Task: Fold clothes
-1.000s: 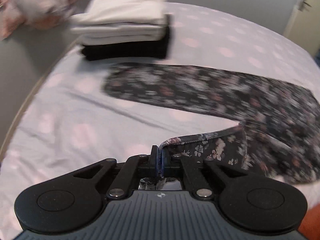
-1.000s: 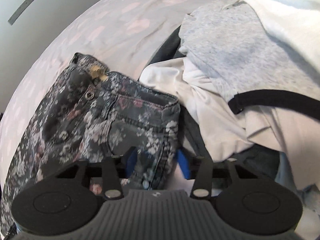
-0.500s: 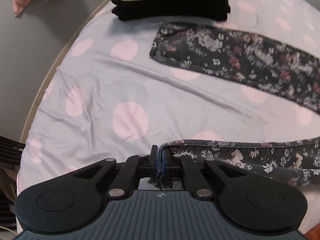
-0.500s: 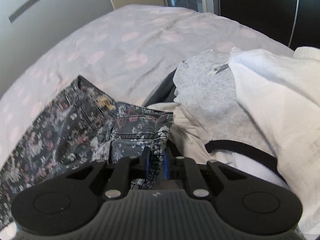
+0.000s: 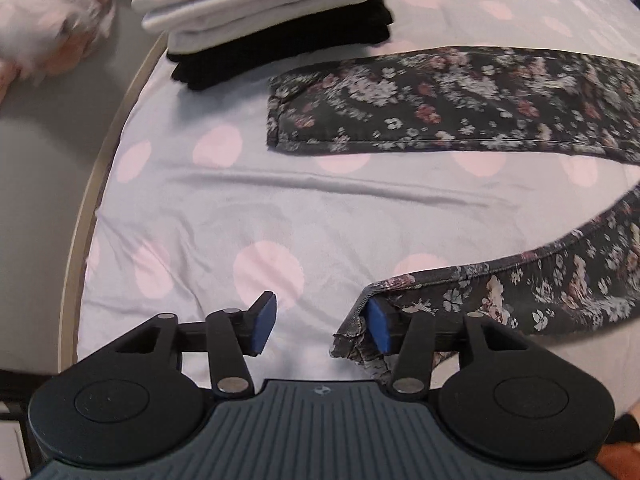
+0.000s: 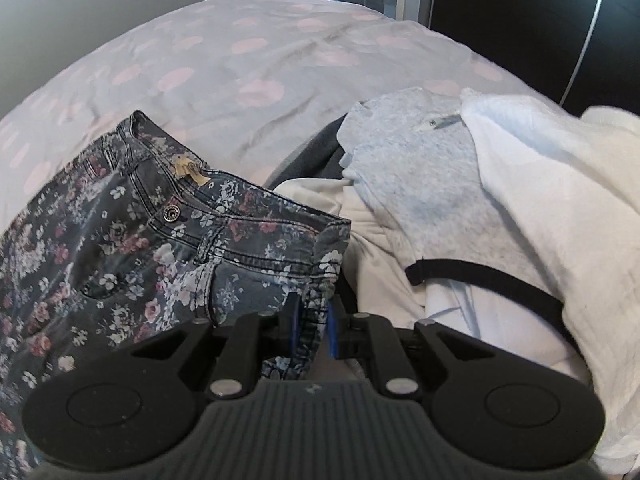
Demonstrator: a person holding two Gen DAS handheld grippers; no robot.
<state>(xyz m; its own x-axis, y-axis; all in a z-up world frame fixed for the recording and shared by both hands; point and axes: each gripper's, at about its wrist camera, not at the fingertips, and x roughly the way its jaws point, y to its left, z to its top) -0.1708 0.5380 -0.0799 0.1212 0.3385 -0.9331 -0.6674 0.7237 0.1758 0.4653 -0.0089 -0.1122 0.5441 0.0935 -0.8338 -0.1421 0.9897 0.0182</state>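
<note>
Floral denim jeans [image 5: 460,104] lie spread on the bed [image 5: 224,208], legs running left, waist end at the right. Left claw [image 5: 320,320] is apart: jaws wide, near leg hem [image 5: 400,284] draped over the right-hand blue pad [image 5: 378,326], left pad bare. Far leg lies flat beyond it, its cuff just near of a folded stack [image 5: 272,12], white pieces on top of black ones, at the bed's far left edge. Right claw [image 6: 312,330] is clamped on the jeans [image 6: 168,248] at the waistband side, fabric bunched between the blue pads. Just right of the waistband sits an unfolded heap [image 6: 480,208]: grey fleece, white items, a black strap across
</note>
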